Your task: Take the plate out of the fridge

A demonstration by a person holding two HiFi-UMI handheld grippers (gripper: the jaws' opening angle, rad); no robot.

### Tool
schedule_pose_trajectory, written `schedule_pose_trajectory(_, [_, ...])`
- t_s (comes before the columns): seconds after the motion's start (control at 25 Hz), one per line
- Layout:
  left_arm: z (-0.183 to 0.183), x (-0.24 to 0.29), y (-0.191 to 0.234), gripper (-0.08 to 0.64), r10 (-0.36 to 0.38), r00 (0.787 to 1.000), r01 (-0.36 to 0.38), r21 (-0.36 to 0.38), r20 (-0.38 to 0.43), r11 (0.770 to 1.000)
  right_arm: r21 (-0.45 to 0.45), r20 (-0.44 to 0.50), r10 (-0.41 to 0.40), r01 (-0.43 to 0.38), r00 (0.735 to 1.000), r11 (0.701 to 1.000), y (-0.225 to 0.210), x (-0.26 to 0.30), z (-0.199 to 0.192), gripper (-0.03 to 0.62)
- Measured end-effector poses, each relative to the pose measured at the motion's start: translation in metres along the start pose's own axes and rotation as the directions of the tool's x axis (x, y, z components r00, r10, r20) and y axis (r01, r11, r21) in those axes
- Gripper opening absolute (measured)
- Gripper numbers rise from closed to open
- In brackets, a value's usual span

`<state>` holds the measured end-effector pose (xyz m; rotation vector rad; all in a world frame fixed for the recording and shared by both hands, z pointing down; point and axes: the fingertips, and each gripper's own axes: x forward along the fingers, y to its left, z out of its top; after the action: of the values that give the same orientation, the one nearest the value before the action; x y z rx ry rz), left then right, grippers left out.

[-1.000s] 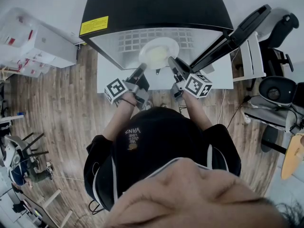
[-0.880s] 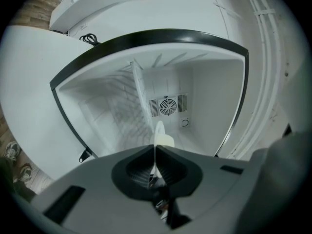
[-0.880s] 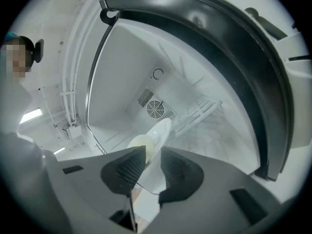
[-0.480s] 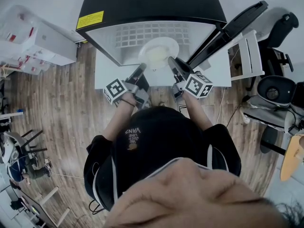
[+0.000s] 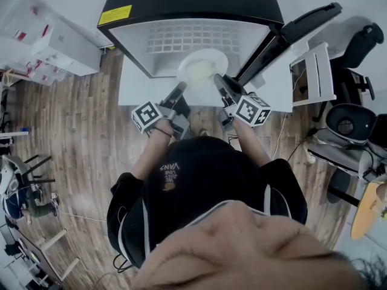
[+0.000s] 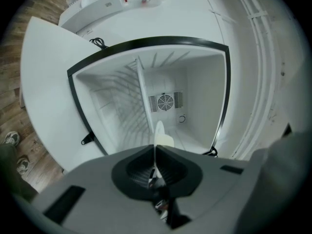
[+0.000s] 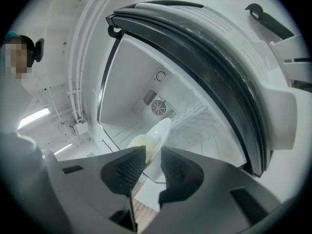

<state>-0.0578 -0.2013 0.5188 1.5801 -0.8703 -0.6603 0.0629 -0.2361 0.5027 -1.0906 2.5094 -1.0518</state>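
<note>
A white plate (image 5: 202, 65) with a pale round piece of food on it hangs at the mouth of the open black mini fridge (image 5: 187, 5), held from both sides. My left gripper (image 5: 183, 84) is shut on the plate's left rim; in the left gripper view the plate (image 6: 159, 133) shows edge-on, pinched between the jaws of the left gripper (image 6: 155, 147). My right gripper (image 5: 217, 77) has the right rim. In the right gripper view the plate (image 7: 161, 133) runs between the wider-set jaws of the right gripper (image 7: 153, 152), with the food (image 7: 139, 143) against one jaw.
The fridge door (image 5: 290, 38) stands swung open to the right. The fridge rests on a white platform (image 5: 136, 89) on a wooden floor. White boxes (image 5: 54, 41) sit at the left, a white rack (image 5: 314, 71) and office chairs (image 5: 351, 119) at the right. A person (image 7: 19, 52) stands far off.
Both grippers and the plate have come back out of the fridge's opening toward the person; the fridge now sits farther away in the head view. Both grips look unchanged.
</note>
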Motion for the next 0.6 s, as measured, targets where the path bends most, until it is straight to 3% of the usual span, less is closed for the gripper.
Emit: schedule_pose_trajectory(0.6, [-0.004, -0.011, -0.005, 0.026, -0.012, 1.0, 0.012, 0.0, -0.011, 1.0, -0.004, -0.004, -0.001, 0.001, 1.0, 1.0, 0.01, -0.007, -0.007, 0.104])
